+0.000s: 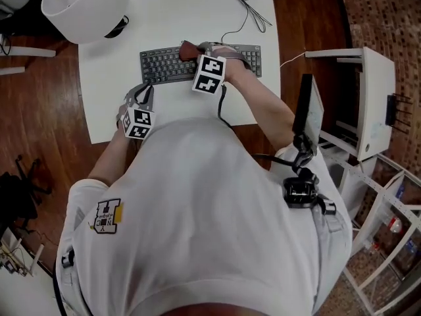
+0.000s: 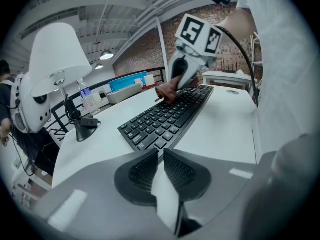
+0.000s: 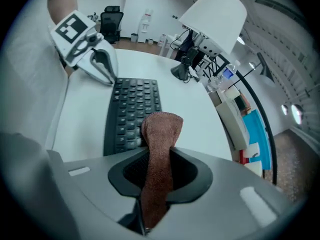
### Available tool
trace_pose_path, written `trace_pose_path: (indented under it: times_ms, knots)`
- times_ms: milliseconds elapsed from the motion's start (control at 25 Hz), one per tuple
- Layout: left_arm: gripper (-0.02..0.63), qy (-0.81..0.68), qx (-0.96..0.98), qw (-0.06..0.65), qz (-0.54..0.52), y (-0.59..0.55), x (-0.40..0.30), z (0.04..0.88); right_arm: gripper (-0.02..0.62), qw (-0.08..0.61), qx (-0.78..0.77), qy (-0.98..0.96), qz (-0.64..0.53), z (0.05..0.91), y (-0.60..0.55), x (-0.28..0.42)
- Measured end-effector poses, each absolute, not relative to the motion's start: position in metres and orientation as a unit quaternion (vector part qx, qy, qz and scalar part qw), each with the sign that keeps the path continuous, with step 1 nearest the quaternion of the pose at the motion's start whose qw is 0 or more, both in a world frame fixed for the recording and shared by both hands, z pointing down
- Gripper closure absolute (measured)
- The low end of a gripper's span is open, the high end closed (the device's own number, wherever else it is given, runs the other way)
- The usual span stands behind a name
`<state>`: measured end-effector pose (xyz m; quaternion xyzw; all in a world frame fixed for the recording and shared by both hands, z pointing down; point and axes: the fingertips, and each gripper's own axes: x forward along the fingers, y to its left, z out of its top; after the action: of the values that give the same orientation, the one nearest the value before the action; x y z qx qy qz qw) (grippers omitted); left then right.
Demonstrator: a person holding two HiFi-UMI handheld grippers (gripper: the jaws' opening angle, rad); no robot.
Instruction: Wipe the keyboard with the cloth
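A black keyboard (image 1: 164,66) (image 2: 165,116) (image 3: 132,114) lies across the white table (image 1: 108,78). My right gripper (image 1: 191,52) (image 3: 161,153) is shut on a brown cloth (image 1: 189,49) (image 3: 160,134). The cloth's folded end hangs past the jaws, over the keys near the keyboard's middle. In the left gripper view the cloth (image 2: 167,91) touches the key rows under the right gripper (image 2: 172,86). My left gripper (image 1: 146,92) (image 2: 160,154) rests at the keyboard's near left corner. Its jaws stand together with nothing held.
A white desk lamp (image 1: 82,5) (image 2: 57,59) (image 3: 215,14) stands at the table's far left corner. A thin cable (image 1: 247,8) trails off behind the keyboard. A water bottle (image 2: 86,96) stands beyond the table. A white cabinet (image 1: 371,104) is to the right.
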<state>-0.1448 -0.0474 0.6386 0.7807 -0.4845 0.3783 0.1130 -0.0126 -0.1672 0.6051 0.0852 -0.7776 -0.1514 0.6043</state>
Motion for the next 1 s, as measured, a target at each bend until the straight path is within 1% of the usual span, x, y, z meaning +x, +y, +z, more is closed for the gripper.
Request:
trace_pose_path:
  times_ms: [120,200,720,880,1000]
  knots:
    - [0.569,-0.485,0.781,0.117,0.375,-0.048,-0.145,0.639,0.508,0.611,0.086,-0.77,-0.164,0.609,-0.198,-0.033]
    - [0.569,-0.485,0.782,0.118,0.374,-0.047,-0.144,0.638,0.508,0.62,0.073,-0.765,-0.158,0.616,-0.196,-0.037]
    - [0.569,-0.481,0.788,0.106,0.37,-0.046,-0.146,0.637,0.508,0.629,0.006,-0.764,-0.14,0.634,-0.065,-0.009]
    - [0.569,-0.478,0.791,0.106,0.368,-0.046,-0.145,0.637,0.508,0.632,-0.003,-0.762,-0.138,0.636,-0.058,-0.007]
    - [0.569,-0.475,0.793,0.107,0.366,-0.045,-0.144,0.637,0.508,0.619,0.008,-0.774,-0.131,0.624,-0.082,-0.024]
